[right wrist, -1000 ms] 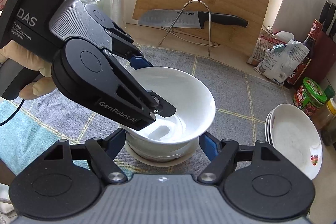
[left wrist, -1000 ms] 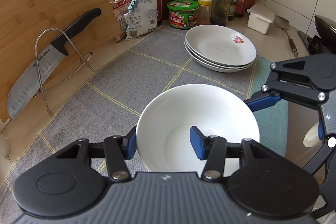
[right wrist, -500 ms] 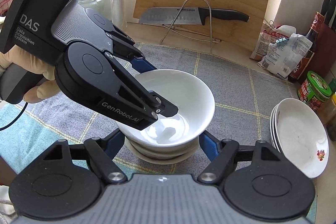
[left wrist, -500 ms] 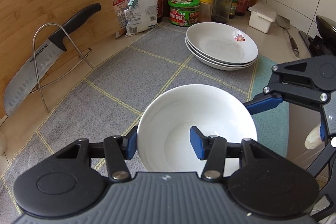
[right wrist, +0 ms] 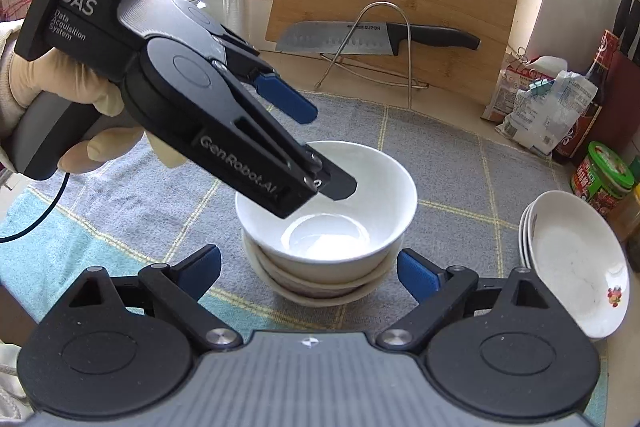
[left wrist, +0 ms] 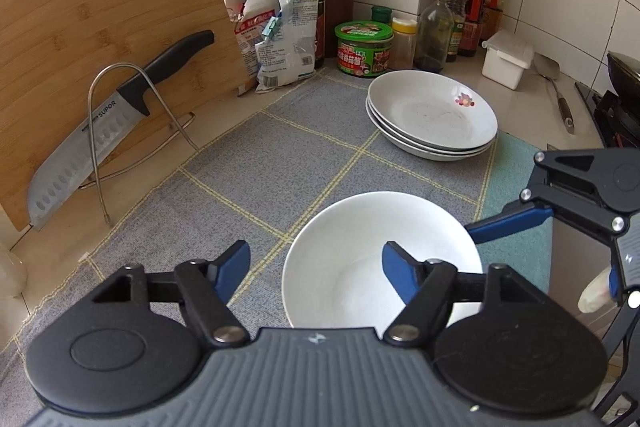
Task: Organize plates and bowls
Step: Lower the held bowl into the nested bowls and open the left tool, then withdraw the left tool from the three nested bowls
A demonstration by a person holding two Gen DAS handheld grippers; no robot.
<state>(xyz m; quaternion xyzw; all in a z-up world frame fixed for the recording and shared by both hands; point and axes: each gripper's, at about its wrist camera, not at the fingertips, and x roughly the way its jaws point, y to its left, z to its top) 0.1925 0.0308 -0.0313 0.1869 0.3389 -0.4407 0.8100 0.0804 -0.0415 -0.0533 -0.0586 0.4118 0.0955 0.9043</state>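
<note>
The left gripper (left wrist: 316, 265) has just been opening: its blue fingers (left wrist: 231, 265) stand apart, one outside the rim and one over the hollow of the white bowl (left wrist: 360, 247), and neither pad presses the wall, so the bowl is released. In the right wrist view that same left gripper (right wrist: 316, 151) reaches in from the upper left, held by a gloved hand (right wrist: 64, 99), with its lower finger inside the bowl and its upper blue finger above the rim.

The right gripper (right wrist: 310, 273) has also just been opening. Its fingers (right wrist: 418, 275) flank the stack of bowls (right wrist: 320, 283) on both sides and touch nothing. The white bowl (right wrist: 352, 187) sits nested on top of that stack, directly ahead of the right fingers and between them.

The stack rests on a grey checked mat (left wrist: 260, 167) laid over the worktop (left wrist: 528, 107), with a teal cloth (left wrist: 516, 179) beside it.

Farther beyond the left fingers, to the right, lies a stack of shallow white plates (left wrist: 432, 115), the top one bearing a small flower print. Past them stand a green-lidded jar (left wrist: 363, 47), sauce bottles (left wrist: 460, 19) and a white lidded box (left wrist: 507, 59). To the far left a cleaver (left wrist: 112, 115) rests in a wire rack (left wrist: 132, 131) against a leaning bamboo cutting board (left wrist: 100, 27).
</note>
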